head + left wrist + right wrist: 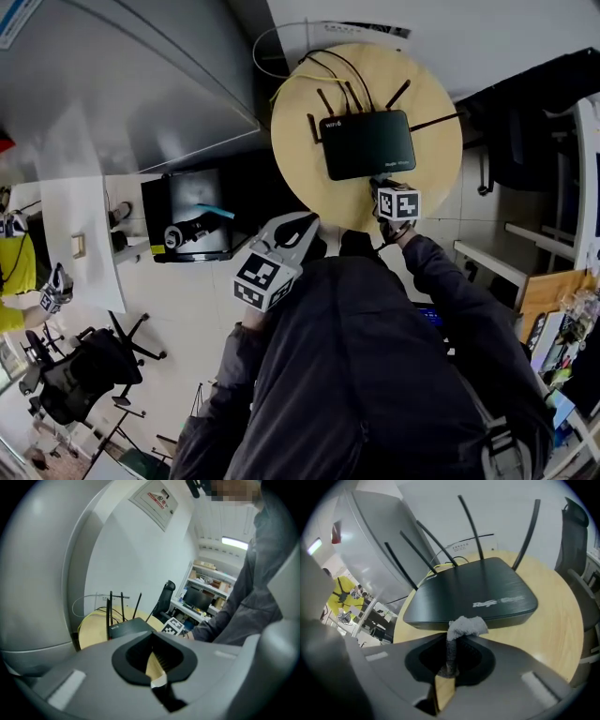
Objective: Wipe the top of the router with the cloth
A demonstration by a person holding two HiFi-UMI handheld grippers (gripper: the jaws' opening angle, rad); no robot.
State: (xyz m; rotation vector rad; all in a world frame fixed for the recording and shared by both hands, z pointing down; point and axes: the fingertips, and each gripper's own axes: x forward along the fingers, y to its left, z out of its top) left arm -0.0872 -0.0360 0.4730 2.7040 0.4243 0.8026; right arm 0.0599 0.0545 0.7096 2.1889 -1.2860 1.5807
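A black router (367, 143) with several upright antennas lies flat on a round wooden table (300, 159). In the right gripper view the router (476, 597) fills the middle, its near edge just beyond my jaws. My right gripper (457, 630) is shut on a grey cloth (466, 625), which bunches out past the jaw tips right at the router's front edge. In the head view the right gripper (386, 192) sits at the router's near right corner. My left gripper (298, 232) hangs shut and empty off the table's near left edge; from its own view the router (129, 627) lies ahead.
Cables (309, 66) trail off the table's far side. A large grey curved panel (122, 84) stands to the left. Office chairs (84, 370) are on the floor at lower left, a dark chair (581, 541) beside the table, and shelves (211, 592) with clutter behind.
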